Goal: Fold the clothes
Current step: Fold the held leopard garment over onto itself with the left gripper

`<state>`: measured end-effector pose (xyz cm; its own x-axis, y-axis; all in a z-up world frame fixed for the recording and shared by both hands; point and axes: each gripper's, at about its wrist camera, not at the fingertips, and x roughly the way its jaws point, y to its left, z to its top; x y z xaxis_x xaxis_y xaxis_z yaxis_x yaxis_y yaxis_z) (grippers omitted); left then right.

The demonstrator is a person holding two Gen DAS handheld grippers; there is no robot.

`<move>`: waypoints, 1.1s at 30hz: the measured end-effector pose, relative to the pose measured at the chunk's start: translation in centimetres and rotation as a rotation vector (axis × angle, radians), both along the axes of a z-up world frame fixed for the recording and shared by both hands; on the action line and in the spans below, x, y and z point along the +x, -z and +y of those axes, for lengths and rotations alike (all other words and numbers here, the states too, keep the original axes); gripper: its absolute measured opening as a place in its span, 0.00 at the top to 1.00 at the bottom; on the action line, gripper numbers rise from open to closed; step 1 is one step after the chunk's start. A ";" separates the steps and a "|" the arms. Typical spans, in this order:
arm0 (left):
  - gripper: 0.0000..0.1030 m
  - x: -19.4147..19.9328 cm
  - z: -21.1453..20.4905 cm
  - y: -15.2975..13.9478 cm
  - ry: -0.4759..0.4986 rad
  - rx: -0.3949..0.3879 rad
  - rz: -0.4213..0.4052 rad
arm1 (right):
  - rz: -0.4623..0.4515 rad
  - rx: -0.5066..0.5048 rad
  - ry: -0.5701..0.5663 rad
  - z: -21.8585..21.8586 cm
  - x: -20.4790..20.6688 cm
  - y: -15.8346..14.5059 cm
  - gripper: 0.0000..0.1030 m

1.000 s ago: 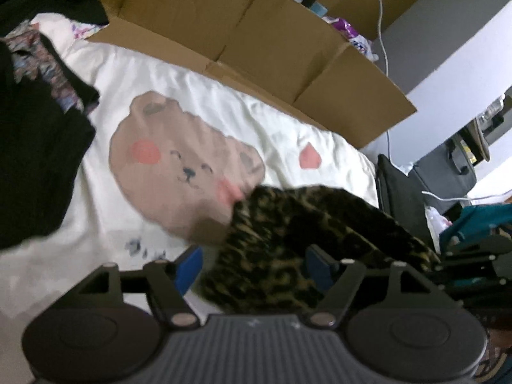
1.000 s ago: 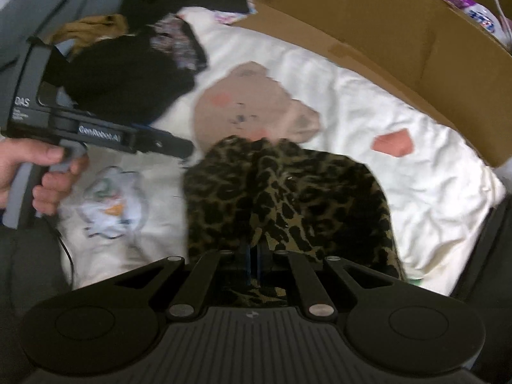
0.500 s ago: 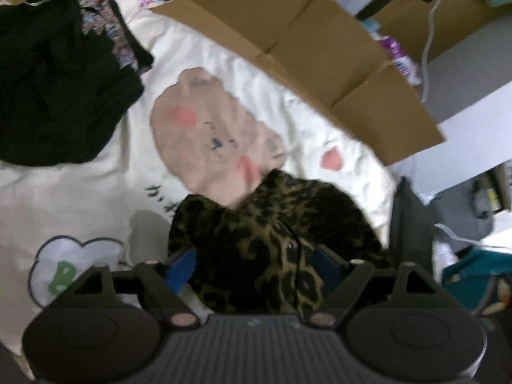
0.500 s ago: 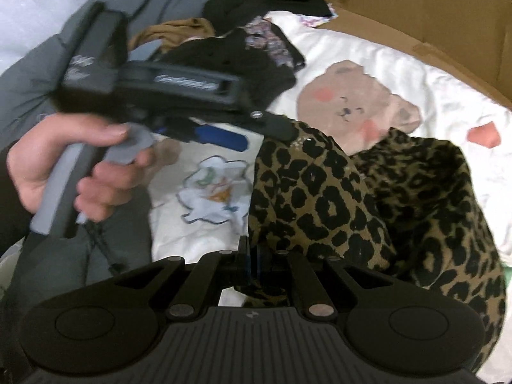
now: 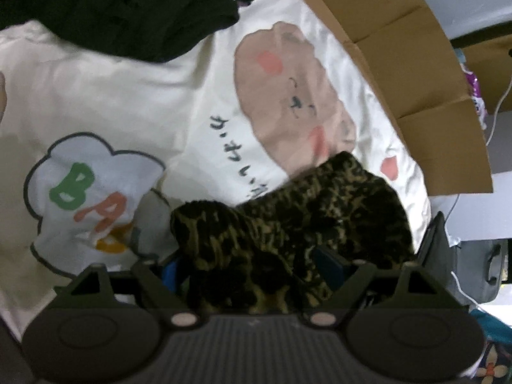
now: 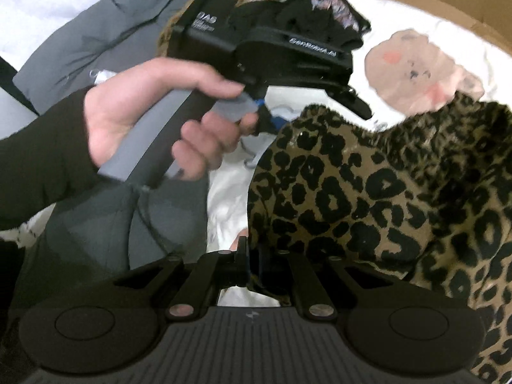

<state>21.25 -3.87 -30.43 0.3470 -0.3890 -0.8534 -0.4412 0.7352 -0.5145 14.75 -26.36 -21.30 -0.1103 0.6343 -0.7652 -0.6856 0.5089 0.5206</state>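
White printed bedsheet [image 5: 128,96] with a bear print [image 5: 288,96], cardboard [image 5: 416,80] along its far edge, black clothes pile [image 5: 112,9] behind. Only the right wrist view shows the person's left hand [image 6: 153,118] on the left gripper's handle. Leopard-print garment [image 6: 368,198], bunched, lies on the sheet. Left gripper [image 5: 252,265] jaws wide, closing around the bunch. Right gripper [image 6: 252,262] nearly together, opening; whether cloth is still pinched can't be told.

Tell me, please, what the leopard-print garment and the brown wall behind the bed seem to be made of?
The leopard-print garment looks like soft, fuzzy fleece or plush: its surface is matte and napped, and it slumps in thick rounded folds. The exact fibre cannot be told. The brown wall looks like plain corrugated cardboard: flat matte brown panels with straight creases between them.
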 end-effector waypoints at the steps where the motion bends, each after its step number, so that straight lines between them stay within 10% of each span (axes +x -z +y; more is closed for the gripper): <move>1: 0.35 -0.1 0.1 0.3 -0.002 0.002 0.005 | 0.012 0.001 -0.002 -0.1 0.1 0.1 0.90; 5: 0.60 -0.9 0.4 0.8 -0.007 -0.021 0.007 | 0.036 0.040 0.037 -1.2 1.2 -0.8 0.44; 14: 0.67 -2.6 0.9 0.5 0.023 -0.035 -0.046 | -0.110 -0.034 0.238 -4.3 6.0 -2.8 0.39; 18: 0.55 -2.7 0.8 0.5 0.060 -0.025 -0.056 | -0.249 -0.186 0.359 -5.0 8.3 -2.2 0.39; 26: 0.35 -3.0 0.4 1.7 0.101 -0.048 -0.056 | -0.249 -0.301 0.395 -5.8 12.0 -1.2 0.37; 33: 0.58 -3.8 -0.3 3.3 0.118 -0.096 -0.060 | -0.306 -0.372 0.399 -5.7 16.0 -0.5 0.26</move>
